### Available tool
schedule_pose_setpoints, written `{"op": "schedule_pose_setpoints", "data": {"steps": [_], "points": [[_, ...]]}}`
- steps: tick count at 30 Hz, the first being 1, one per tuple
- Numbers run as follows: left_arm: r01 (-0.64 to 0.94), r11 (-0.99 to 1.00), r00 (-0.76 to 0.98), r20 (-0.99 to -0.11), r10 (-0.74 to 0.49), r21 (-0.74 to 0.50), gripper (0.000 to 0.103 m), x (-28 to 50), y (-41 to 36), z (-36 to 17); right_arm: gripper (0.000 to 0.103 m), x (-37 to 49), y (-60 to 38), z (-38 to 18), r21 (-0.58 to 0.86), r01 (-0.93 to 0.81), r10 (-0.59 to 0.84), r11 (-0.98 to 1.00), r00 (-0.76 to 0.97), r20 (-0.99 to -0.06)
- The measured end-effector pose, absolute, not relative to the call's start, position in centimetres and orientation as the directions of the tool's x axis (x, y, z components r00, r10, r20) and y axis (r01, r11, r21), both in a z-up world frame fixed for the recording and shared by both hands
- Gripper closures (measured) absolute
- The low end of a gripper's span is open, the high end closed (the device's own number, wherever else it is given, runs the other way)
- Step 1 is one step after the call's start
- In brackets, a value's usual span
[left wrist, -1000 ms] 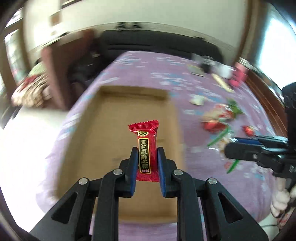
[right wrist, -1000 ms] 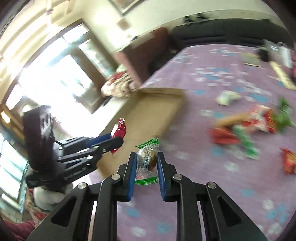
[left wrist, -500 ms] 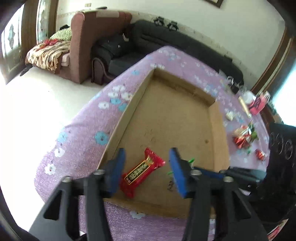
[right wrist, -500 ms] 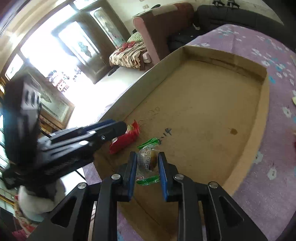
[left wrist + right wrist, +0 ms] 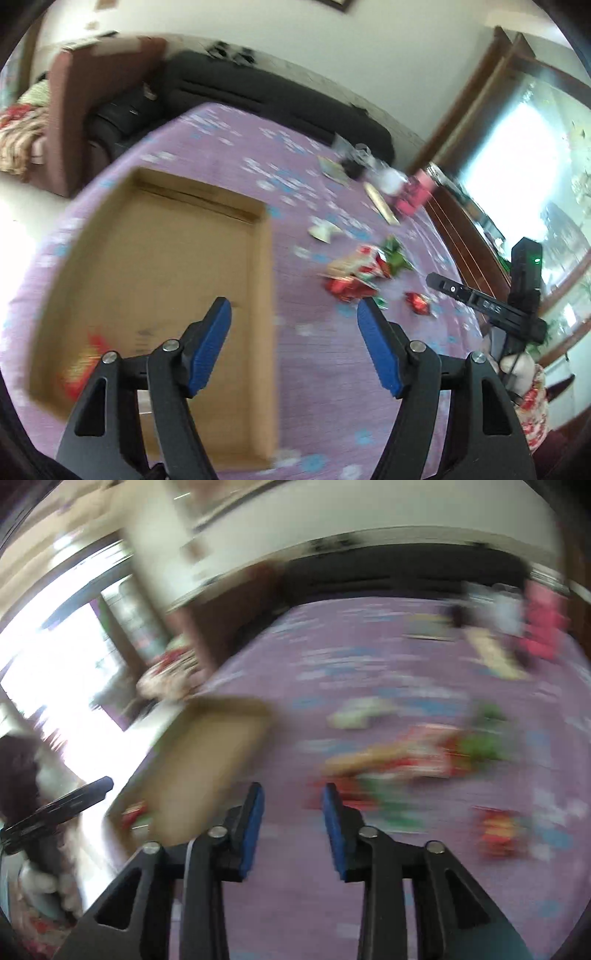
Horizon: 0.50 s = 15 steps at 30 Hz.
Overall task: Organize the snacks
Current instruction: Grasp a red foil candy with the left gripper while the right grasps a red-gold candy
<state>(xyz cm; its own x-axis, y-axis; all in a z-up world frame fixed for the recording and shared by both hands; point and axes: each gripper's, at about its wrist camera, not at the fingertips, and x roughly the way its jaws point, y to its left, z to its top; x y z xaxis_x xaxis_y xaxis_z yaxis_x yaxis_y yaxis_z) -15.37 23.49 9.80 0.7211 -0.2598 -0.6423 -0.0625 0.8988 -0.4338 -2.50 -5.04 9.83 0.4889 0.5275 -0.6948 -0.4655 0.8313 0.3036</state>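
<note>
A shallow cardboard box (image 5: 264, 295) lies on the purple flowered tablecloth (image 5: 332, 387). A red candy (image 5: 79, 363) lies in its near left corner, blurred. My left gripper (image 5: 293, 321) is open and empty, above the box's right wall. A pile of red and green snacks (image 5: 360, 271) lies on the cloth to the right. The right gripper (image 5: 480, 302) shows at the far right. In the right wrist view my right gripper (image 5: 291, 808) is open and empty above the cloth, with the box (image 5: 192, 775) to its left and blurred snacks (image 5: 406, 760) ahead.
A pink box (image 5: 415, 192), a long pale packet (image 5: 380, 203) and small items stand at the table's far end. A dark sofa (image 5: 258, 96) and a brown armchair (image 5: 74, 110) are behind the table. A lone red candy (image 5: 417, 302) lies near the right gripper.
Both grippers have let go of their candies in the box, opened, and swung back right toward the snack pile. Both views are blurred by the motion.
</note>
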Motion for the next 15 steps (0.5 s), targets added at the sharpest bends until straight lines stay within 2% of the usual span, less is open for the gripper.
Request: {"op": "schedule_pose_setpoints", "data": {"steps": [3,6,9,15], "points": [[-0.041,0.889,0.684,-0.661,-0.309,-0.457,0.031,-12.5,20.5,9.2,0.063,-0.8,-10.6,8.1,0.298,-0.347,0.450,0.889,0.546,-0.707],[-0.046,0.873,0.650,-0.678,-0.343,-0.486,0.031,-9.8,18.3,8.2,0.060,0.8,-12.9,6.3,0.342,-0.279,0.442,0.897,0.554,-0.706],[-0.057,0.888,0.618,-0.715,-0.327,-0.456,0.030,-7.3,15.9,6.8,0.058,1.2,-13.7,5.0,0.360,-0.269,0.449,0.893,0.552,-0.703],[-0.043,0.923,0.589,-0.756,-0.286,-0.383,0.030,-4.7,12.7,4.4,0.057,1.5,-13.0,3.5,0.305,-0.317,0.436,0.898,0.557,-0.707]]}}
